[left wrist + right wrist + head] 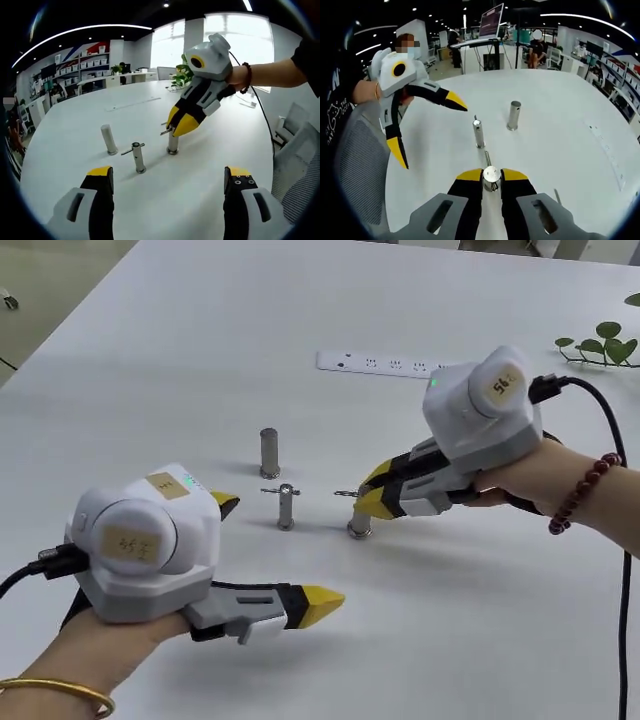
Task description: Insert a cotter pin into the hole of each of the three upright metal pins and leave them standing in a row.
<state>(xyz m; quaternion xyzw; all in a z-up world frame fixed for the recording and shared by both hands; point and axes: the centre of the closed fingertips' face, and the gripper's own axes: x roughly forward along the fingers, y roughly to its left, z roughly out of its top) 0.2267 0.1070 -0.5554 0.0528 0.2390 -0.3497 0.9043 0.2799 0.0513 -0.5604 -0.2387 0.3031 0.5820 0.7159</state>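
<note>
The right gripper [368,492] is seen right of centre in the head view. Its jaws are closed on a cotter pin [346,493], whose thin end sticks out to the left of the yellow tips. Just below the tips, the right metal pin [358,528] stands upright on the table. In the right gripper view its round top is framed between the two jaws. The left gripper [275,552] is held at the lower left of the frame, with its jaws spread wide apart.

To the left of the right metal pin, the middle metal pin [286,510] is standing. A second cotter pin [281,489] is already passed crosswise through its top. The back metal pin [269,452] is placed a little higher in the frame, also upright.

The white table [180,350] is smooth and matt. A white power strip [385,364] lies at the upper centre, and a green plant [600,343] is seen at the upper right edge. In the left gripper view an open office is shown: shelves with boxes [92,62] at the upper left, bright windows [235,30] at the upper right, and a curved light strip [75,31] on the dark ceiling.
</note>
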